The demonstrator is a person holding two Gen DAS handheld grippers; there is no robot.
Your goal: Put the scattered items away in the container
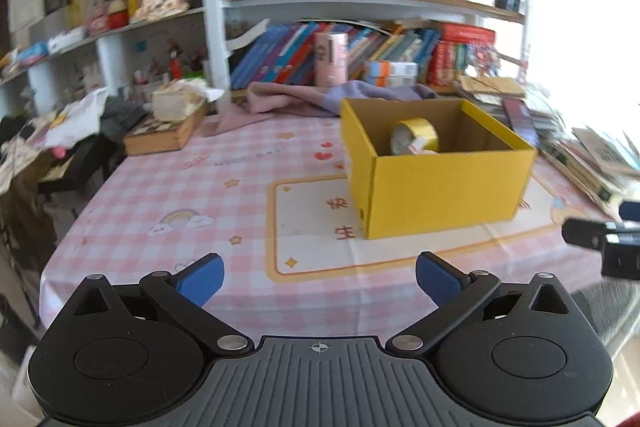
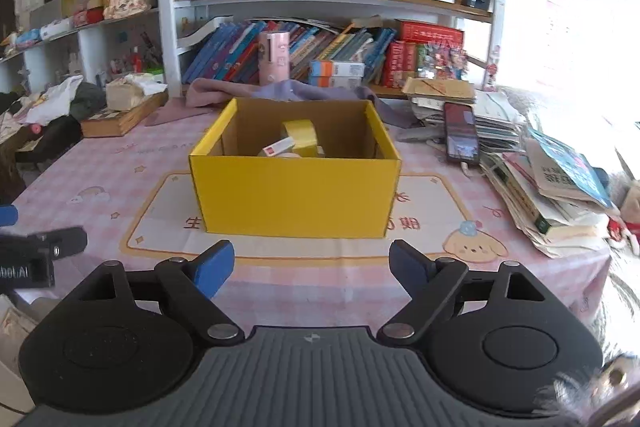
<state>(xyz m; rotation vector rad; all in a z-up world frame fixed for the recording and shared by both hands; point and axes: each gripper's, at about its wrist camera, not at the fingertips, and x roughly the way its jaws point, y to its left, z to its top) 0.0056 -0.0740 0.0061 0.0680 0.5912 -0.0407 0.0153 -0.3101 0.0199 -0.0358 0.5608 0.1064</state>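
Left wrist view: the left tongs (image 1: 320,281) hang spread wide and empty above the near edge of a surface (image 1: 168,187) covered in pink checked cloth. A yellow cardboard box (image 1: 440,187) stands ahead and to the right on a cream panel printed on the cloth, with a roll of yellow tape (image 1: 416,135) inside. The right tongs (image 1: 600,237) show at the right edge; their spread cannot be told here.

Right wrist view: the right tongs (image 2: 311,269) are likewise wide and empty, facing the yellow cardboard box (image 2: 296,195) straight on. Inside, the roll of yellow tape (image 2: 302,137) leans beside a small white packet (image 2: 276,149). A stack of books (image 2: 552,195) lies to the right, well apart from the box.
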